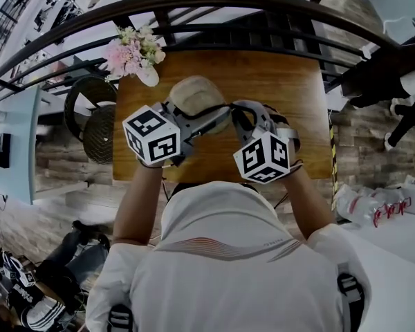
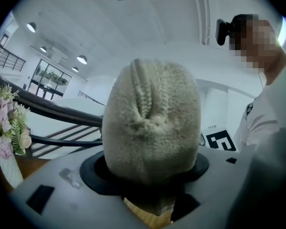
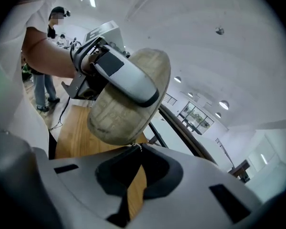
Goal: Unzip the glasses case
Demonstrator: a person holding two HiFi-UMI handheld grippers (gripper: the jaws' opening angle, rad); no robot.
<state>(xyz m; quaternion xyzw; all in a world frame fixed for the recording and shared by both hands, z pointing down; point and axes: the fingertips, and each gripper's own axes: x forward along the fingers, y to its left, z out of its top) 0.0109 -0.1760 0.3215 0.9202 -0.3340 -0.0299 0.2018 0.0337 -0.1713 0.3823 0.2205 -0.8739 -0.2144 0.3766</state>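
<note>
A beige fabric glasses case [image 1: 194,95] is held up over the wooden table [image 1: 283,102]. My left gripper [image 1: 202,120] is shut on it. In the left gripper view the case [image 2: 152,123] stands upright between the jaws of the left gripper [image 2: 150,175], its seam facing the camera. My right gripper [image 1: 236,111] comes in from the right, shut. In the right gripper view the right gripper [image 3: 133,149] has its tips pinched on a small zipper pull [image 3: 134,145] at the lower edge of the case [image 3: 124,111]. One of the left gripper's fingers [image 3: 128,78] lies across the case.
A white vase of pink flowers [image 1: 135,54] stands at the table's far left corner and also shows in the left gripper view [image 2: 5,128]. A black railing [image 1: 214,19] runs behind the table. A round dark chair [image 1: 90,120] sits to the left.
</note>
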